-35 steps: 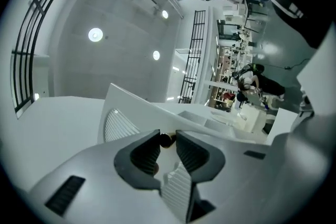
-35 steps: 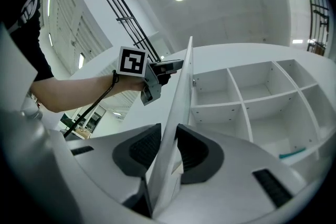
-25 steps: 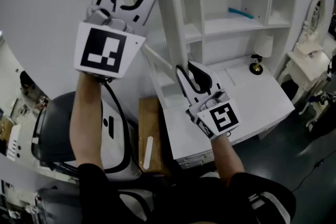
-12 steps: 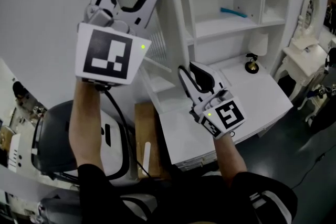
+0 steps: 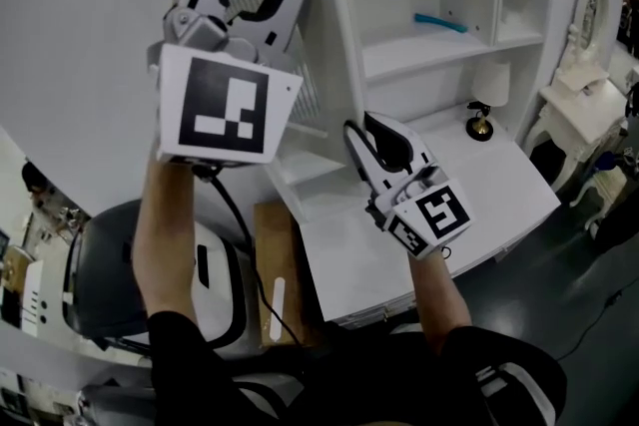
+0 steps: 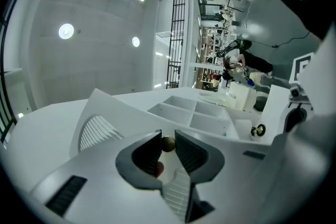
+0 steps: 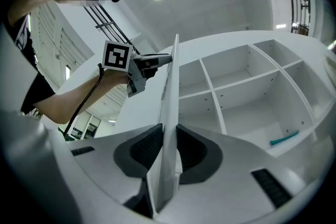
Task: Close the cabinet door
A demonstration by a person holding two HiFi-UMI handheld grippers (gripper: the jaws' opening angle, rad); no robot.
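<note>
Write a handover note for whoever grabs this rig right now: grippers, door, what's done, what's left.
Left gripper: shut on the brass knob, higher up on the door.
Right gripper: shut on the free edge of the cabinet door, lower down.
Door: open, standing edge-on out from the white shelf cabinet, whose compartments are exposed.
Done: both grips are set.
Left: swing the door onto the cabinet front, then release both grippers.
</note>
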